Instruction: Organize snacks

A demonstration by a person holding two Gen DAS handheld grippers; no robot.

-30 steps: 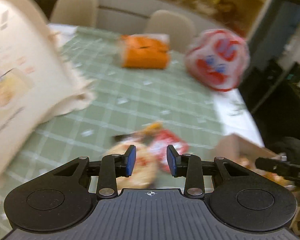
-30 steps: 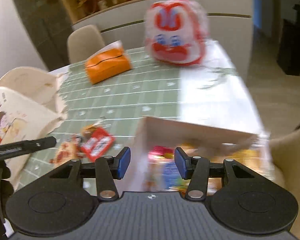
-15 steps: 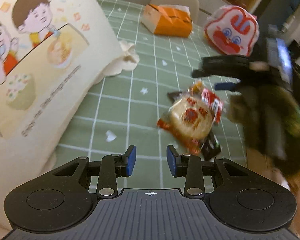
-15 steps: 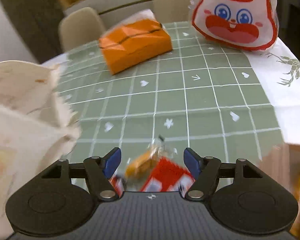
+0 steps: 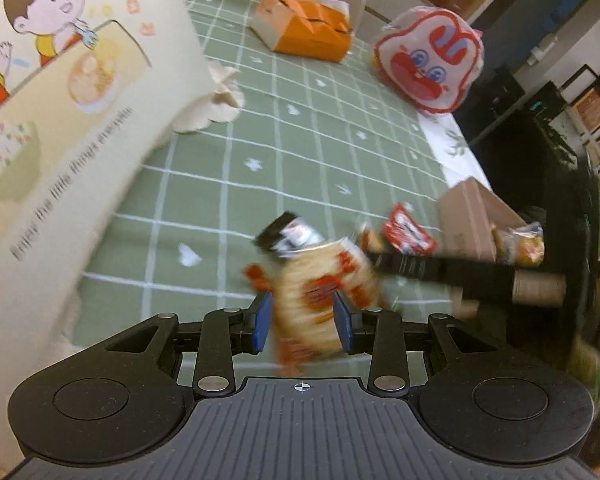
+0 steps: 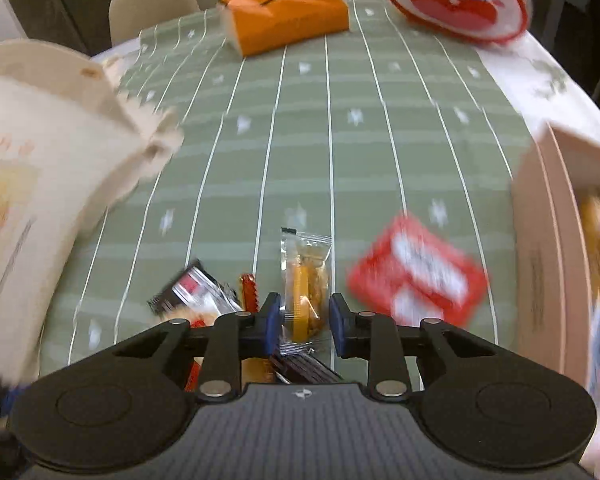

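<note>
A small pile of snack packets lies on the green checked tablecloth (image 6: 340,140). My right gripper (image 6: 305,320) has its jaws closing on a clear packet with a yellow-orange snack (image 6: 306,280). The packet stays sharp while the table blurs. A blurred red packet (image 6: 416,276) lies to its right and a black-and-white one (image 6: 192,292) to its left. My left gripper (image 5: 303,322) is open, with a blurred round cracker packet (image 5: 324,292) showing between its fingers. In that view the right gripper's fingers (image 5: 420,266) reach in from the right, beside the red packet (image 5: 408,232).
A cardboard box (image 6: 540,240) holding snacks stands at the table's right edge (image 5: 472,216). A cream cartoon tote bag (image 5: 60,120) fills the left side (image 6: 40,180). An orange tissue pack (image 5: 308,28) and a rabbit-face bag (image 5: 428,60) sit at the far end, with chairs behind.
My right gripper swung left from the box to the pile, opened wide, then narrowed onto the clear packet. My left gripper dropped toward the pile. The cracker packet shifted between its fingers.
</note>
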